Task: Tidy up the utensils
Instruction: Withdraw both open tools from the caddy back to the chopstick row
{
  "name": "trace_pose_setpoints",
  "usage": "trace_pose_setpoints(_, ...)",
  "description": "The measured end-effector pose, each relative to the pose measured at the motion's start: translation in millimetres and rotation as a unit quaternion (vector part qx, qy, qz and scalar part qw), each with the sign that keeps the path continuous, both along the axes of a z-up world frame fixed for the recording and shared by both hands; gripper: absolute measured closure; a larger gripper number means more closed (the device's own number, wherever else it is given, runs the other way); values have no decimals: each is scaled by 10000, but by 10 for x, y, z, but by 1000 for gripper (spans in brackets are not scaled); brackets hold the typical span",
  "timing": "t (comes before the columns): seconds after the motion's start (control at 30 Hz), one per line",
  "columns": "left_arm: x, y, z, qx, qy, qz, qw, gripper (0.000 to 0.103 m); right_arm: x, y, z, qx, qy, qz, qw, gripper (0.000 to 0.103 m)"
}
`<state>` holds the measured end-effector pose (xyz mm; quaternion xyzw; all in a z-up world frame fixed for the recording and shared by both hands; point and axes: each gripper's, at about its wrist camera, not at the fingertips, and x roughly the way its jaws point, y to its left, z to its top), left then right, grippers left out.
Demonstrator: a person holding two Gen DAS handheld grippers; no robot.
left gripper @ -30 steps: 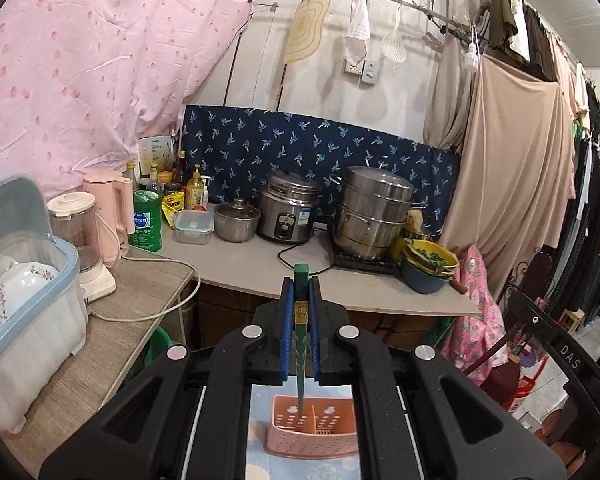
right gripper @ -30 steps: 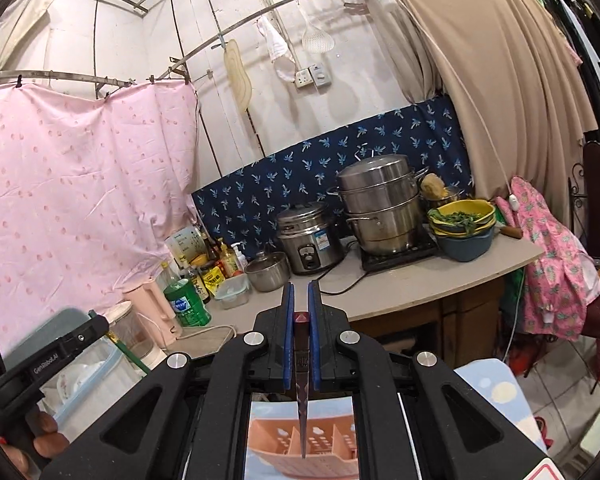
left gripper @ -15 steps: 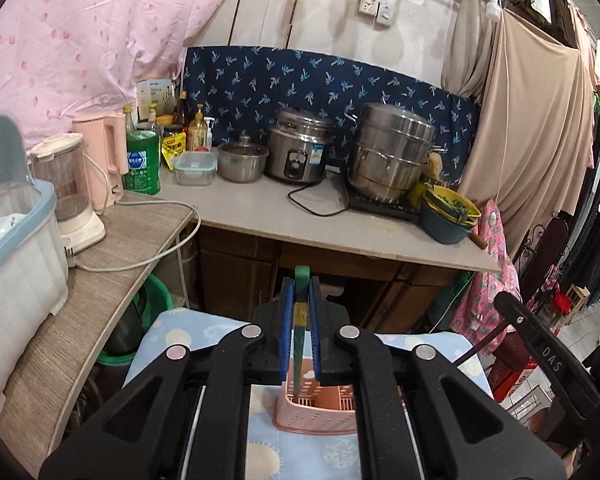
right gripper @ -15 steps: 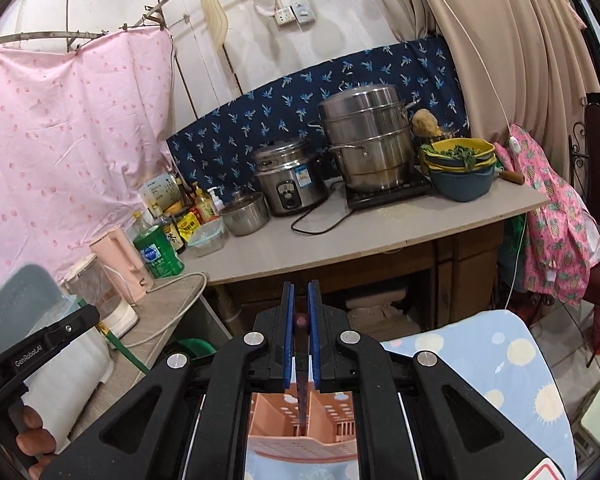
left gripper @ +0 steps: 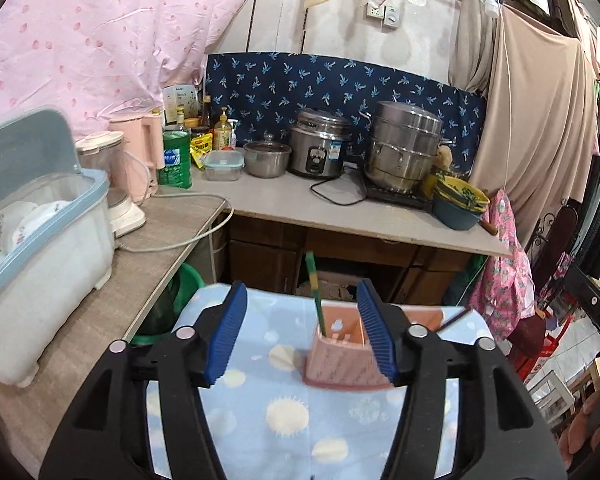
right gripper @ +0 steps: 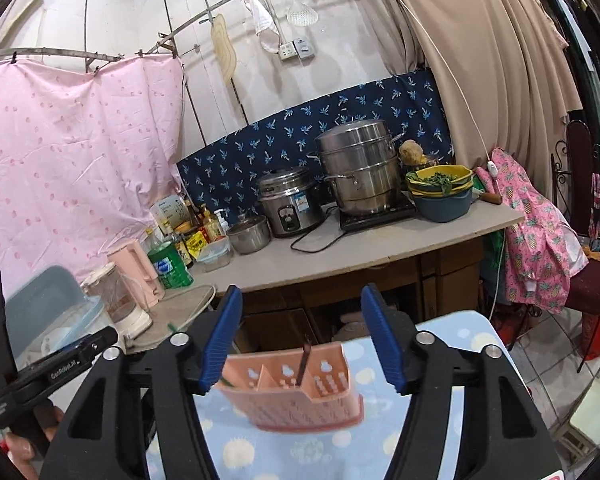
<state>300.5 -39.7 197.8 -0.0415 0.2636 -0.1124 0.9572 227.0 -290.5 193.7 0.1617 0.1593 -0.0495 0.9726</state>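
A pink slotted utensil holder (left gripper: 342,354) (right gripper: 296,390) stands on a blue cloth with pale sun prints (left gripper: 260,392) (right gripper: 456,344). A green-handled utensil (left gripper: 314,292) stands upright in its left compartment. A dark-handled utensil (right gripper: 303,362) stands in its right compartment and shows in the left wrist view (left gripper: 454,317) leaning right. My left gripper (left gripper: 302,334) is open and empty just behind the holder. My right gripper (right gripper: 300,336) is open and empty above the holder.
A grey counter (left gripper: 300,204) holds a rice cooker (left gripper: 320,146), a steel steamer pot (left gripper: 404,148), bowls (left gripper: 458,202) and bottles. A dish box (left gripper: 40,240) and blender (left gripper: 112,184) stand on the left counter. Clothes hang on the right.
Both grippers have opened and let go of their utensils, which now stand in the pink holder. Both grippers have pulled back a little from it.
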Motion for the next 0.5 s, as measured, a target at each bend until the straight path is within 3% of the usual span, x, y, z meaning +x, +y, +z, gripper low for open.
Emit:
trace_pose_setpoints(0.3,-769,125,-377,589,258,144,9978,42,-814,131,-534,0,691,75,9976,36)
trace_pose_setpoints(0.5,-1140,223,-719,694,605,137,9957,42,-1216,267,-893,-58,1110,78,9938,36)
